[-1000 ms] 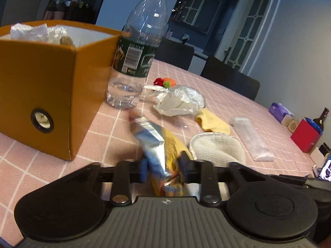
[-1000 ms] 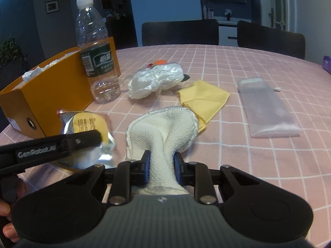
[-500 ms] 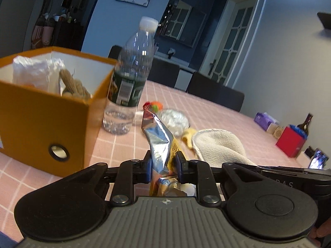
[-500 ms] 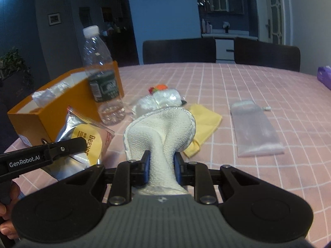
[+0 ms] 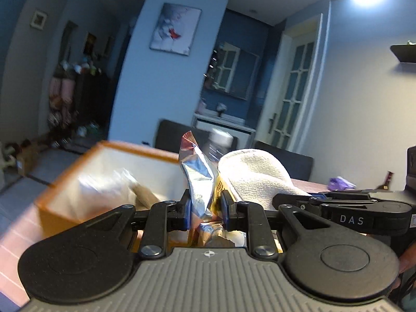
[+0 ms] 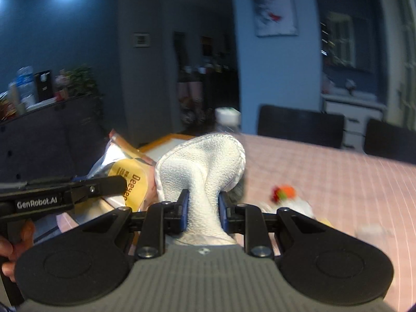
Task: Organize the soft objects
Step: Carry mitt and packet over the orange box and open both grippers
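left gripper [image 5: 204, 206] is clamped on the foil snack bag [image 5: 199, 174], right gripper [image 6: 201, 209] squeezing the white terry mitt [image 6: 205, 161], both up by the orange box [image 5: 104, 171]

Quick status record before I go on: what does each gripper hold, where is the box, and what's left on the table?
left gripper: jaws shut on snack bag, held up in front of the box
right gripper: jaws shut on white cloth, raised off the table
box: orange, open top, some items already inside, too blurred to name
bottle: only its cap shows, behind the cloth
table: pink grid cover; a red-orange item and blurred items lie to the right
image quality: motion blur in both views
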Action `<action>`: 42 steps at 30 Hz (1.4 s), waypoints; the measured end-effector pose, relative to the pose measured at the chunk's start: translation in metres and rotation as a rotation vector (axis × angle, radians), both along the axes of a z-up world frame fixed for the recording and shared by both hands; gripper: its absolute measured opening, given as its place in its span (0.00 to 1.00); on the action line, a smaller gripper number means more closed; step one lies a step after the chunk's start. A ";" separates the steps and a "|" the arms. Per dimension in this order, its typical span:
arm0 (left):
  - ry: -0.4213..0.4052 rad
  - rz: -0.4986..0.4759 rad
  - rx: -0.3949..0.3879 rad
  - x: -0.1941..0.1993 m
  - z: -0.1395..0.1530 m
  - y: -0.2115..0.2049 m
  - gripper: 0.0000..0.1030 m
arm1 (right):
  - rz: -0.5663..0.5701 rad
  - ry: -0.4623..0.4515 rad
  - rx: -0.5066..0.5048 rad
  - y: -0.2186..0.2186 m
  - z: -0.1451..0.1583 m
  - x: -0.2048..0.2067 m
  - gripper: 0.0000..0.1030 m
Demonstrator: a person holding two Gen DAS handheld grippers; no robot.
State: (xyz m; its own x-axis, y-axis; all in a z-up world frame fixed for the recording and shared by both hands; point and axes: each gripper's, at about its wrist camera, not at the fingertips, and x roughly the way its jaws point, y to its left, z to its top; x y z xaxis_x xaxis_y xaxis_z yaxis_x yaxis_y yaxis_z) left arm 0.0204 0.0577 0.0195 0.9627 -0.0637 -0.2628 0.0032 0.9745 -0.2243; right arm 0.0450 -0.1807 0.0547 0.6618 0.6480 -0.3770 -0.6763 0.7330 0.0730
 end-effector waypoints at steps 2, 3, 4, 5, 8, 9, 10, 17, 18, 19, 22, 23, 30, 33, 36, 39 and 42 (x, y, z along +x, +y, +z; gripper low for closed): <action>-0.003 0.020 0.033 0.005 0.010 0.013 0.24 | 0.028 -0.028 -0.019 0.021 0.007 0.006 0.21; -0.001 0.026 0.050 0.010 0.015 0.019 0.24 | 0.040 -0.033 -0.028 0.032 0.010 0.010 0.21; 0.006 0.034 0.069 0.015 0.019 0.025 0.24 | 0.047 -0.032 -0.036 0.042 0.012 0.015 0.21; 0.016 0.041 0.094 0.022 0.022 0.029 0.24 | 0.055 -0.029 -0.045 0.053 0.013 0.020 0.21; 0.061 0.058 0.156 0.045 0.027 0.043 0.24 | 0.064 -0.015 -0.072 0.081 0.013 0.040 0.21; 0.089 0.054 0.162 0.055 0.027 0.049 0.24 | 0.065 -0.007 -0.085 0.091 0.011 0.047 0.21; 0.120 0.052 0.160 0.065 0.026 0.056 0.24 | 0.062 0.005 -0.097 0.100 0.009 0.053 0.21; 0.253 0.050 0.197 0.122 0.002 0.085 0.24 | 0.041 0.006 -0.234 0.163 -0.015 0.089 0.21; 0.257 0.048 0.211 0.125 -0.002 0.088 0.24 | 0.033 0.000 -0.252 0.171 -0.017 0.094 0.21; 0.259 0.048 0.219 0.130 -0.005 0.090 0.24 | 0.025 -0.002 -0.267 0.178 -0.020 0.100 0.21; 0.273 0.035 0.234 0.144 -0.016 0.099 0.23 | 0.000 0.015 -0.302 0.193 -0.026 0.120 0.22; 0.281 0.035 0.233 0.150 -0.019 0.102 0.23 | -0.006 0.024 -0.313 0.198 -0.029 0.126 0.22; 0.368 0.009 0.254 0.177 -0.032 0.113 0.23 | -0.025 0.102 -0.391 0.226 -0.045 0.163 0.23; 0.426 -0.004 0.257 0.182 -0.040 0.110 0.23 | -0.015 0.162 -0.422 0.234 -0.050 0.173 0.23; 0.461 -0.025 0.274 0.184 -0.042 0.106 0.22 | -0.003 0.170 -0.462 0.240 -0.052 0.175 0.24; 0.518 -0.038 0.298 0.191 -0.045 0.103 0.22 | 0.021 0.188 -0.512 0.248 -0.057 0.177 0.24; 0.563 -0.047 0.317 0.197 -0.047 0.101 0.22 | 0.043 0.206 -0.540 0.250 -0.060 0.179 0.24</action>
